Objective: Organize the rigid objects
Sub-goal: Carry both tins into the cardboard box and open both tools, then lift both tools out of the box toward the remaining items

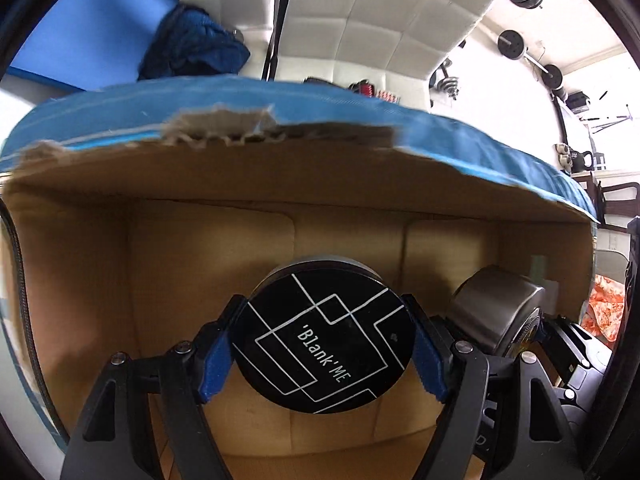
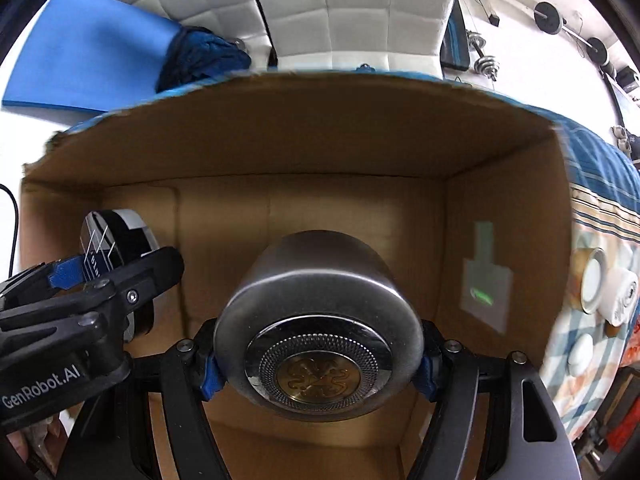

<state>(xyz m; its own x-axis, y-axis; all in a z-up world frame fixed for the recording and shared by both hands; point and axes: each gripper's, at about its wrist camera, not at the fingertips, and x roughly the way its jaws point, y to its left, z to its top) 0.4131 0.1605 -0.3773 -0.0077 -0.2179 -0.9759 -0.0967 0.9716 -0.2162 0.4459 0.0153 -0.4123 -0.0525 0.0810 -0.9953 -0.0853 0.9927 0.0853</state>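
Black round tin (image 1: 326, 338) with white lines and the words "Blank ME" on its lid, pinched at both sides by the blue pads (image 1: 218, 360) of the left gripper (image 1: 324, 354). Held up inside the open cardboard box (image 1: 208, 248), above the box floor, lid facing the camera. Seen again from the right wrist at the far left (image 2: 114, 236), in the same black gripper (image 2: 96, 272) marked "GenRobot.AI".

Silver metal tin (image 2: 320, 336) with a gold round badge on its end, squeezed between the blue pads (image 2: 212, 376) of the right gripper (image 2: 318, 372). Also inside the same box (image 2: 304, 152), near the middle, just to the right of the black tin but not touching it. From the left wrist, showing as a shiny round shape (image 1: 496, 312) at the right side.

Pale sticker (image 2: 486, 276) on the box's right inner wall, with a green mark, too blurry to read. Torn top edge on the box, blue on the outside.

Beyond the box: a blue mat (image 2: 92, 64), a dark blue cloth (image 2: 204, 58) bunched up, a white padded wall (image 2: 340, 8), and dumbbells (image 2: 486, 64) on the floor. To the right, a patterned cloth (image 2: 596, 208) with a few white things (image 2: 622, 296) on it.
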